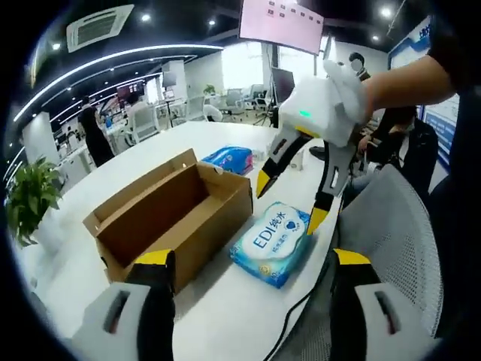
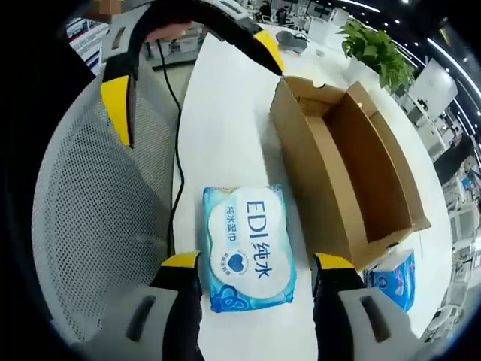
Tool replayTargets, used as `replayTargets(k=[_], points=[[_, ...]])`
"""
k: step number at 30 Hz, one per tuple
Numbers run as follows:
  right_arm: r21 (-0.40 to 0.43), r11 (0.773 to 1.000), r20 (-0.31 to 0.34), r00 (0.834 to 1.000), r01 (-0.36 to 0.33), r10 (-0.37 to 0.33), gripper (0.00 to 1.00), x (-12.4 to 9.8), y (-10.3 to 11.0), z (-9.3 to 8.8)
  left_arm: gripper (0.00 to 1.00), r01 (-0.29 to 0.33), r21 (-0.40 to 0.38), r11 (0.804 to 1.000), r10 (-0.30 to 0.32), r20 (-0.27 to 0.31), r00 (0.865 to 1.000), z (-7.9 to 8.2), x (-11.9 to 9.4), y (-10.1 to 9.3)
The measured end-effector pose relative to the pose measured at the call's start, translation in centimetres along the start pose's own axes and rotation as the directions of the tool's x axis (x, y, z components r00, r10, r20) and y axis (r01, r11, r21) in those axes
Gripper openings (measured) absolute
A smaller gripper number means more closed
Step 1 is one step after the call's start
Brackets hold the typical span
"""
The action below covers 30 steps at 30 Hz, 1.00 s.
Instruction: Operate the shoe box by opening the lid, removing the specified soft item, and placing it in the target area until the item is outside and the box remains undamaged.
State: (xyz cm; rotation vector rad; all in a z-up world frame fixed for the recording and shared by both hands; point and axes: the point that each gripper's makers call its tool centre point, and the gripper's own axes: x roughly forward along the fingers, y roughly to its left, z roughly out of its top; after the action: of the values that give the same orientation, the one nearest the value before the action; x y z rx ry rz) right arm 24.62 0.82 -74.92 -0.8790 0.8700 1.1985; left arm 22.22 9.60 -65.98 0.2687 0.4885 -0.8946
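Viewing the scene through the left gripper view, we found the shoe box (image 1: 169, 218) at 9 o'clock of the wet-wipe pack (image 1: 270, 242), open at the top and with its interior bare. The pack lay flat on the white bench (image 1: 225, 316), just beside the box wall and outside it, so we judged the removal step done and the placement in hand or complete. The right gripper (image 1: 289, 201) hovered above the pack with its fingers spread wide and holding nothing, which suited a release over the target area. The left gripper (image 1: 248, 263) stood back at 6 o'clock, fingers wide and empty, clear of the box.

In the right gripper view, the pack (image 2: 246, 247) sat between the spread fingers of the right gripper (image 2: 255, 267), the box (image 2: 353, 165) at 2 o'clock. The box walls showed no crushing. A second blue pack (image 2: 394, 278) lay at the box's far end. A mesh chair (image 2: 98, 218) stood against the bench edge.
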Motion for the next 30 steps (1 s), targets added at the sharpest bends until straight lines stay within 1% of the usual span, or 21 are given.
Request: replayTargets(k=[1, 2, 4, 5, 6, 7, 8, 9, 11, 13, 16, 18, 19, 21, 22, 24, 25, 26, 27, 28, 30], points=[[0.014, 1.000, -0.006, 1.000, -0.014, 0.014, 0.61, 0.2, 0.2, 0.0, 0.80, -0.004, 0.003, 1.000, 0.004, -0.003, 1.000, -0.1, -0.4, 0.0], [-0.006, 1.000, -0.021, 1.000, -0.012, 0.012, 0.64, 0.4, 0.1, 0.0, 0.81, -0.011, 0.010, 1.000, 0.011, -0.005, 1.000, -0.2, -0.8, -0.1], [-0.075, 0.997, -0.025, 1.000, 0.004, -0.006, 0.62, 0.6, -0.2, 0.0, 0.83, -0.017, 0.009, 1.000, 0.017, 0.000, 1.000, -0.3, -1.3, -0.2], [-0.080, 0.997, -0.032, 0.999, -0.004, 0.001, 0.63, 0.8, 0.0, -0.1, 0.84, -0.019, -0.028, 0.999, 0.020, 0.011, 1.000, -0.3, -1.5, -0.3], [-0.072, 0.997, -0.039, 0.999, -0.009, 0.007, 0.64, 1.0, 0.1, -0.2, 0.90, -0.019, -0.052, 0.998, 0.020, 0.014, 1.000, -0.3, -1.6, -0.3], [-0.063, 0.998, -0.043, 0.999, -0.010, 0.008, 0.65, 1.3, 0.1, -0.2, 0.94, -0.033, -0.104, 0.994, 0.036, 0.024, 0.999, -0.3, -1.7, -0.2], [-0.046, 0.999, -0.051, 0.999, -0.015, 0.013, 0.67, 1.6, 0.2, -0.4, 0.95, -0.042, -0.124, 0.991, 0.048, 0.040, 0.998, -0.2, -1.8, -0.1], [-0.030, 0.999, -0.060, 0.998, -0.022, 0.020, 0.67, 1.8, 0.3, -0.5, 0.94, -0.062, -0.161, 0.985, 0.073, 0.058, 0.996, -0.2, -2.0, 0.0], [-0.001, 0.999, -0.071, 0.997, -0.040, 0.040, 0.68, 2.7, 0.7, -0.8, 0.94, -0.066, -0.214, 0.975, 0.082, 0.064, 0.995, -0.3, -2.0, -0.1], [-0.014, 0.998, -0.095, 0.994, -0.057, 0.055, 0.69, 3.5, 1.2, -1.1, 0.93, -0.080, -0.237, 0.968, 0.101, 0.078, 0.992, -0.1, -2.3, 0.0], [-0.072, 0.996, -0.146, 0.988, -0.054, 0.043, 0.71, 4.3, 1.2, -1.8, 0.92, -0.096, -0.251, 0.963, 0.124, 0.097, 0.988, 0.2, -3.2, 0.1], [-0.070, 0.996, -0.152, 0.988, -0.046, 0.035, 0.71, 4.9, 1.0, -1.7, 0.90, -0.105, -0.255, 0.961, 0.135, 0.104, 0.985, 0.1, -3.7, 0.2], [-0.073, 0.996, -0.161, 0.986, -0.044, 0.032, 0.70, 5.1, 0.9, -1.8, 0.89, -0.114, -0.251, 0.961, 0.144, 0.101, 0.984, -0.1, -3.8, 0.3], [-0.103, 0.995, -0.191, 0.982, -0.005, -0.015, 0.63, 5.4, 0.0, -2.0, 0.89, -0.140, -0.238, 0.961, 0.163, 0.081, 0.983, -0.7, -4.1, 0.5], [-0.093, 0.995, -0.199, 0.980, -0.026, 0.007, 0.64, 5.8, 0.4, -2.1, 0.89, -0.149, -0.242, 0.959, 0.171, 0.071, 0.983, -1.0, -4.3, 0.5], [-0.110, 0.994, -0.224, 0.975, -0.017, -0.008, 0.66, 6.4, 0.3, -2.5, 0.88, -0.163, -0.244, 0.956, 0.183, 0.063, 0.981, -1.3, -4.5, 0.3], [-0.113, 0.993, -0.227, 0.974, -0.024, -0.002, 0.67, 6.8, 0.5, -2.7, 0.88, -0.167, -0.245, 0.955, 0.187, 0.061, 0.980, -1.5, -4.5, 0.3], [-0.100, 0.995, -0.251, 0.968, -0.030, 0.004, 0.67, 6.5, 0.5, -3.0, 0.88, -0.174, -0.242, 0.955, 0.192, 0.056, 0.980, -1.8, -4.6, 0.1], [-0.065, 0.996, -0.256, 0.966, -0.053, 0.035, 0.67, 6.5, 0.4, -2.9, 0.88, -0.181, -0.233, 0.955, 0.197, 0.048, 0.979, -1.9, -4.7, 0.0], [-0.081, 0.995, -0.259, 0.965, -0.056, 0.033, 0.66, 6.6, 0.3, -2.9, 0.89, -0.193, -0.217, 0.957, 0.206, 0.038, 0.978, -2.1, -4.8, -0.1], [-0.080, 0.995, -0.260, 0.965, -0.053, 0.031, 0.66, 6.5, 0.4, -2.9, 0.88, -0.197, -0.190, 0.962, 0.205, 0.022, 0.978, -2.5, -4.8, -0.4]])
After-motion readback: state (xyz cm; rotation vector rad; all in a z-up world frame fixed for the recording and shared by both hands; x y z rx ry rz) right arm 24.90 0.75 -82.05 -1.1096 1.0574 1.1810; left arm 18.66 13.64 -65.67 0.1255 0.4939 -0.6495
